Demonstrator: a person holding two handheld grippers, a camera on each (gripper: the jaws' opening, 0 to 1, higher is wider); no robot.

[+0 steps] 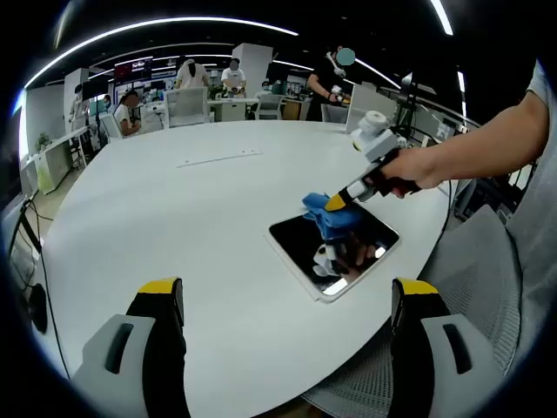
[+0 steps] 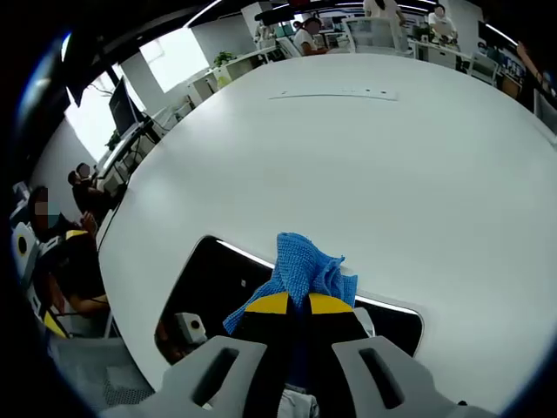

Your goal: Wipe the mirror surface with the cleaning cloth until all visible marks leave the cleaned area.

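Mirror (image 1: 333, 246) lies flat on the bench (image 1: 200, 218), directly beneath the right gripper (image 2: 298, 304), which pinches the blue cloth (image 2: 305, 266) against it. Left gripper (image 1: 287, 300) hangs spread, well off.

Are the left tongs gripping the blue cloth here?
No: in the left gripper view the left tongs stand open over bare table, while the right tongs hold the blue cloth on the mirror.
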